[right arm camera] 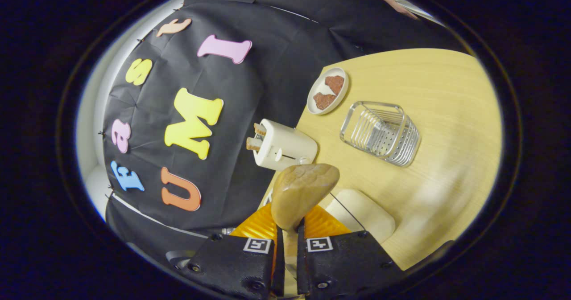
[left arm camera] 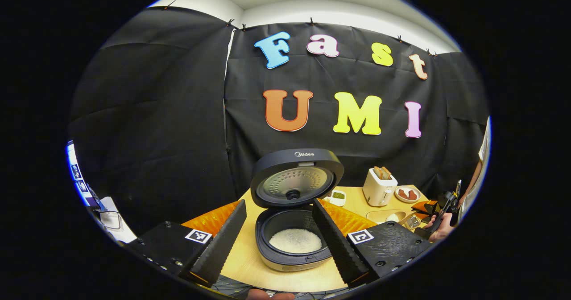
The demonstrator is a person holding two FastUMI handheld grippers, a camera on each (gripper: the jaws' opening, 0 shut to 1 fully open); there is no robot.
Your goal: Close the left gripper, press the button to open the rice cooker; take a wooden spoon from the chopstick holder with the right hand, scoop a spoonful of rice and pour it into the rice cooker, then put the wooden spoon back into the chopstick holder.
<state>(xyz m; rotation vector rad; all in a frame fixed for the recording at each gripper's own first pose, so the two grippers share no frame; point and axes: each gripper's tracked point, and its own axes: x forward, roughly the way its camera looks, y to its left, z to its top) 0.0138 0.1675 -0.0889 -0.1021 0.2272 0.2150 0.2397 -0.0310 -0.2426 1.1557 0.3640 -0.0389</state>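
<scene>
The black rice cooker stands with its lid up, and white rice lies in the pot. My left gripper is open, a finger on each side of the cooker, holding nothing. My right gripper is shut on the handle of the wooden spoon, whose bowl sticks out ahead of the fingers. The wire chopstick holder sits on the table beyond the spoon, apart from it. In the left gripper view the right gripper and a hand are at the far right.
A white toaster with bread in its slots stands by the cloth wall. Beside it is a plate with reddish-brown pieces. A pale tray lies near the spoon. A small dish with something green sits behind the cooker. An orange mat lies under the cooker.
</scene>
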